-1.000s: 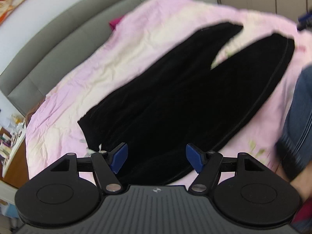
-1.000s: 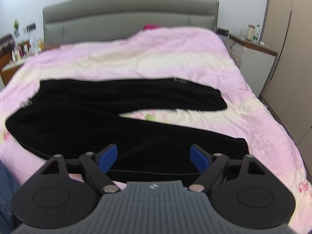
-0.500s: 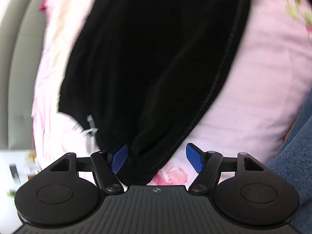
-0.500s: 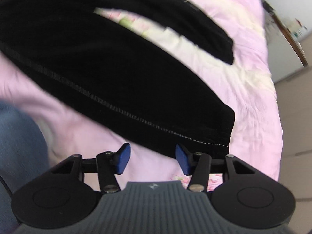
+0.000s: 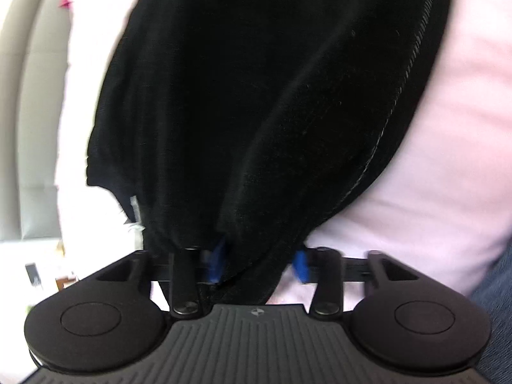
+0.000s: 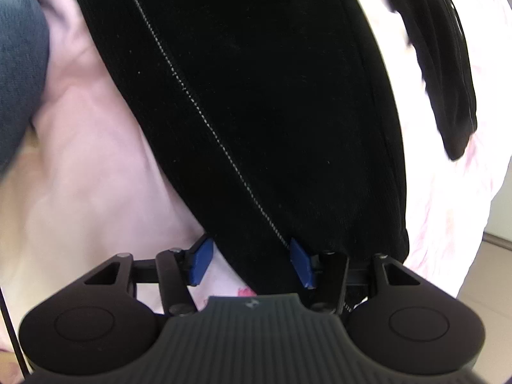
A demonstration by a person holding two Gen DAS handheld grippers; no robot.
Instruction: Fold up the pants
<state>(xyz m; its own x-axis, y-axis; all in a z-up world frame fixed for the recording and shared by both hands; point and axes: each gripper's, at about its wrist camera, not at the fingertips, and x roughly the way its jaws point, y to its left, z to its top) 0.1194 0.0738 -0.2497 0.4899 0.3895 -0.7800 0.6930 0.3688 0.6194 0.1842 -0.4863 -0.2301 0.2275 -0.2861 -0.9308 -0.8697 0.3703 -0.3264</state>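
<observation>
Black pants (image 5: 256,96) lie spread on a pink bedspread (image 5: 448,160). In the left wrist view my left gripper (image 5: 259,264) is open, its blue pads either side of the waist corner of the pants, with cloth bunched between the jaws. In the right wrist view my right gripper (image 6: 251,264) is open, its pads straddling the near edge of a pant leg (image 6: 256,112) close to the hem, beside a pale stitched seam. The other leg's hem (image 6: 454,112) lies at the far right.
The grey padded headboard (image 5: 35,112) runs along the left. The person's blue jeans show at the left of the right wrist view (image 6: 19,64) and at the lower right of the left wrist view (image 5: 492,288). The bed's edge and floor (image 6: 499,272) are at the right.
Both grippers have dropped from above the bed down onto the pants. The left now has the waist corner between its jaws; the right has narrowed around the leg's edge near the hem.
</observation>
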